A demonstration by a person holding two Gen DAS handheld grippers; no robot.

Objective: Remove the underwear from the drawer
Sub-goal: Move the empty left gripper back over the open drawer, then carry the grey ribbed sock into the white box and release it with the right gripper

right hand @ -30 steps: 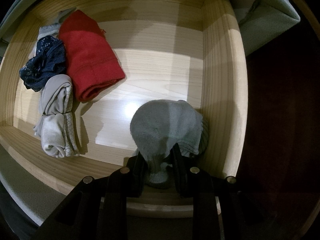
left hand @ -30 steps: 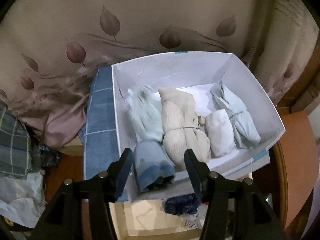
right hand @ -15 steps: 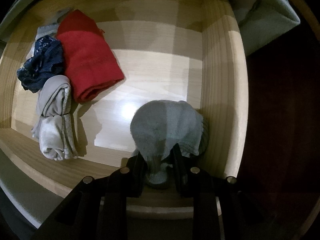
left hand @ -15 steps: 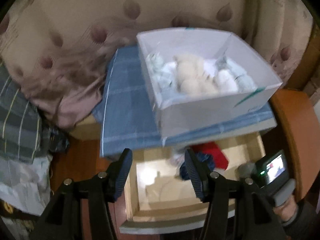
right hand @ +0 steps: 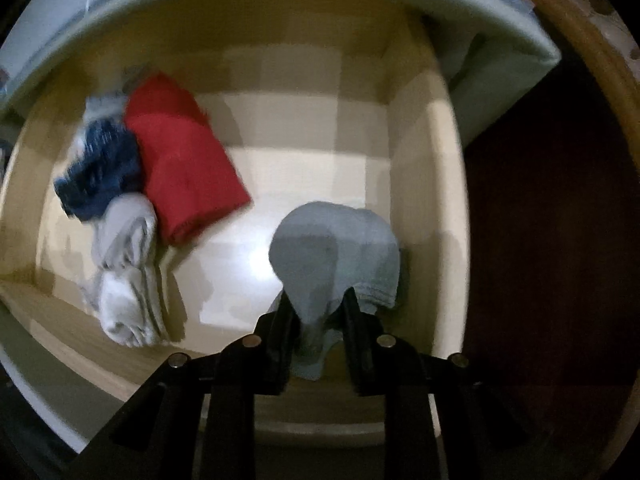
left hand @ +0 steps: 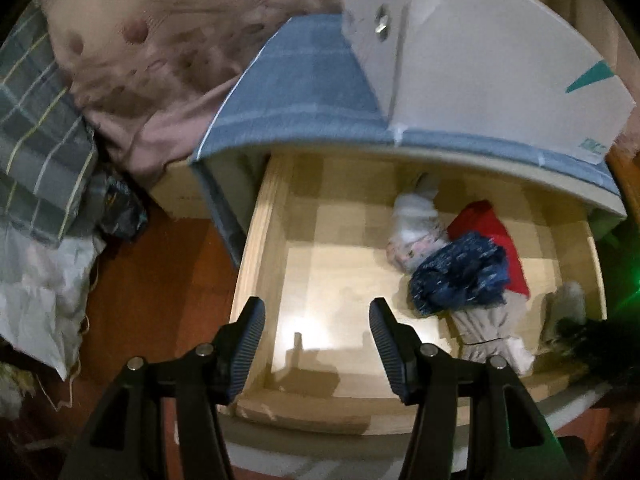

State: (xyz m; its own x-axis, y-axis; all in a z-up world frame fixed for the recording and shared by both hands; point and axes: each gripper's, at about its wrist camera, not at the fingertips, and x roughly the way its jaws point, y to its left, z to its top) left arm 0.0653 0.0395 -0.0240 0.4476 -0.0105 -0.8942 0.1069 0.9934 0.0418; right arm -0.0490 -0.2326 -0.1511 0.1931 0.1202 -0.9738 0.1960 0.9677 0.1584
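Currently, right gripper [right hand: 316, 316]: its jaws are being pressed narrowly onto a grey-blue rolled garment [right hand: 336, 248], which is being held over the near right corner of the drawer.
Left gripper [left hand: 316, 344]: it is being held about half open above the drawer's bare left part, with nothing between its blue ribbed pads [left hand: 250, 344].
Drawer [left hand: 256, 264]: a pale wooden drawer is being kept pulled out below a cabinet top covered with a blue checked cloth [left hand: 304, 92].
Underwear left inside: a red folded piece [right hand: 180, 160], a dark blue patterned piece [right hand: 100, 168] and a pale grey rolled piece [right hand: 128, 276] are being seen bunched together, touching one another; in the left wrist view a white roll [left hand: 416, 220] is lying behind them.
White box [left hand: 488, 60]: it is being borne by the blue cloth, above the drawer.
Surroundings: a leaf-patterned beige fabric [left hand: 152, 48] and a grey plaid fabric [left hand: 36, 136] are being shown to the left, blurred.
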